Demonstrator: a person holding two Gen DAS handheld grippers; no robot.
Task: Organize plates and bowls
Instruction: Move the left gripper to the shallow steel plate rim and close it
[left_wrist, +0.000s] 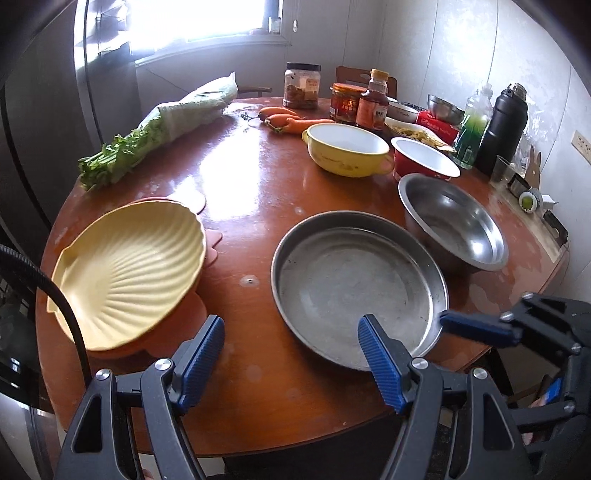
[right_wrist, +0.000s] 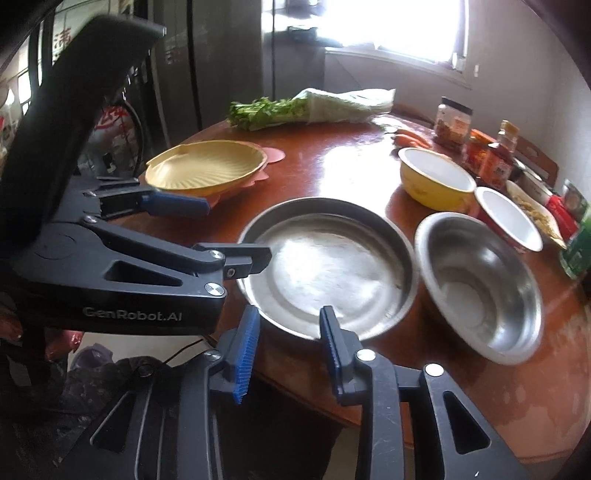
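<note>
A flat steel pan (left_wrist: 354, 288) (right_wrist: 325, 266) lies near the front edge of the round wooden table (left_wrist: 251, 206). Beside it are a steel bowl (left_wrist: 454, 225) (right_wrist: 480, 284), a yellow bowl (left_wrist: 347, 147) (right_wrist: 436, 177) and a red bowl (left_wrist: 424, 158) (right_wrist: 509, 218). A yellow shell-shaped plate (left_wrist: 129, 273) (right_wrist: 207, 170) rests on an orange plate (left_wrist: 177, 332) at the left. My left gripper (left_wrist: 291, 332) (right_wrist: 221, 229) is open between the shell plate and the pan, holding nothing. My right gripper (right_wrist: 290, 325) (left_wrist: 476, 326) stands open at the pan's near rim, its pads not pressing on it.
Bagged leafy greens (left_wrist: 159, 133) and carrots (left_wrist: 284, 118) lie at the back. Jars and a sauce bottle (left_wrist: 373, 99), a green bottle (left_wrist: 472, 125) and a black flask (left_wrist: 506, 129) crowd the back right. A wall runs along the right; the table edge is close below both grippers.
</note>
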